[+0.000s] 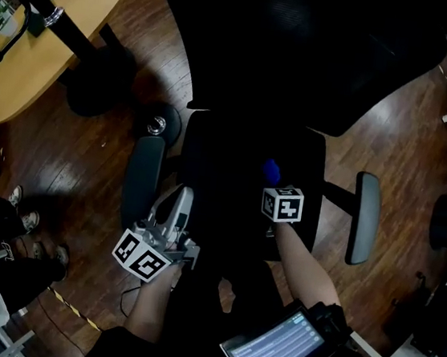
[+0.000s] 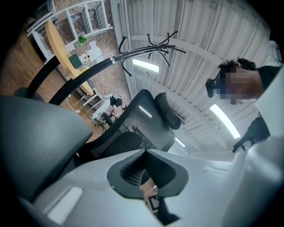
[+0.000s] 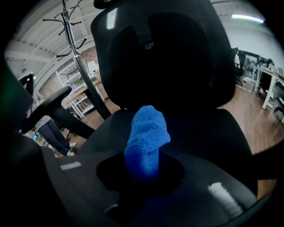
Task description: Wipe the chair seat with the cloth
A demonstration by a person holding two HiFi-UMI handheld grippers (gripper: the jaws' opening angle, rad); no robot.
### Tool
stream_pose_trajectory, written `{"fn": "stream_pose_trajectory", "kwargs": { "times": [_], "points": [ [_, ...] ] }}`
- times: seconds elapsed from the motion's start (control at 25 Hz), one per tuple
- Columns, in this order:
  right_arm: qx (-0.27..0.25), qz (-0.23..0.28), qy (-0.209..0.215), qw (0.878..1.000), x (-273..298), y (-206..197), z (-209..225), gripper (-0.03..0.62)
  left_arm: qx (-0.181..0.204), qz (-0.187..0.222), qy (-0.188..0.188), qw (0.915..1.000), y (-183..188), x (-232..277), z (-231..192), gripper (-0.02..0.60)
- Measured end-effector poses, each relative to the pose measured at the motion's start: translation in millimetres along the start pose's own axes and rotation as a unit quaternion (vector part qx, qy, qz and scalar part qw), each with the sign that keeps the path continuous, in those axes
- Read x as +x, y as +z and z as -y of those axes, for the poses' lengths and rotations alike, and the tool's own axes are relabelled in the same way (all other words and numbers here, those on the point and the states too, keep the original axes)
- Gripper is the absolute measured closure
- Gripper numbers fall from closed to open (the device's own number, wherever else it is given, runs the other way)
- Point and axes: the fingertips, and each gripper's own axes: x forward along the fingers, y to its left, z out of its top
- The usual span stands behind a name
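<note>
Dark wood floor (image 1: 80,164), round table (image 1: 72,30), chair seat (image 3: 204,128) — right gripper (image 3: 143,174) clamping cloth (image 3: 146,133)

Dim, underexposed head view — fisheye edges, bright ceiling strip lights

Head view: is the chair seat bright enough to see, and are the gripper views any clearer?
Head view: the chair seat is nearly black, detail lost; only the cloth shows blue. Right gripper view: dim and fisheye-bent, but the cloth is sharp enough. Left gripper view: brighter, with glare from the ceiling lights.
</note>
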Motion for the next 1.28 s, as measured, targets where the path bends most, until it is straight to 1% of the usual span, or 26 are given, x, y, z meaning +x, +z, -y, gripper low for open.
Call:
{"fn": "stream_pose_trajectory", "kwargs": {
  "times": [0.08,0.16,0.28,0.36,0.48,0.68,0.72,0.8,0.88,1.0,1.12,1.28],
  "points": [
    [-0.016,0.012,0.025,0.999,26,39,-24,0.540,-0.011,0.006,-0.002,0.9999,0,0,-2,0.589],
    [-0.033,0.020,0.058,0.998,52,69,-51,0.540,-0.016,0.007,-0.001,0.9998,-2,0,-4,0.589],
    [-0.046,0.027,0.103,0.993,91,95,-92,0.540,-0.022,0.010,0.005,0.9997,-3,-2,-10,0.589],
    [-0.047,0.017,0.119,0.992,118,95,-111,0.539,-0.030,0.011,0.006,0.9995,-6,1,-15,0.589],
    [-0.056,-0.003,0.134,0.989,149,85,-133,0.539,-0.040,0.009,0.002,0.9992,-11,5,-16,0.589],
    [-0.069,0.003,0.142,0.987,160,85,-135,0.539,-0.049,0.012,0.006,0.9987,-8,6,-21,0.589],
    [-0.066,0.001,0.137,0.988,160,85,-129,0.539,-0.050,0.013,0.008,0.9987,-7,6,-23,0.589],
    [-0.056,-0.003,0.109,0.993,159,85,-106,0.539,-0.051,0.013,0.010,0.9986,-6,6,-24,0.589],
    [-0.038,-0.006,0.073,0.997,154,83,-69,0.539,-0.049,0.009,0.010,0.9987,-7,7,-24,0.589],
    [-0.016,-0.005,0.017,1.000,134,78,-2,0.539,-0.048,0.002,0.015,0.9987,-10,8,-25,0.589],
    [0.005,-0.004,-0.040,0.999,100,70,69,0.539,-0.048,0.000,0.019,0.9987,-11,9,-27,0.589],
    [0.026,0.005,-0.110,0.994,44,57,147,0.539,-0.042,-0.001,0.021,0.9989,-7,10,-26,0.589]
  ]
}}
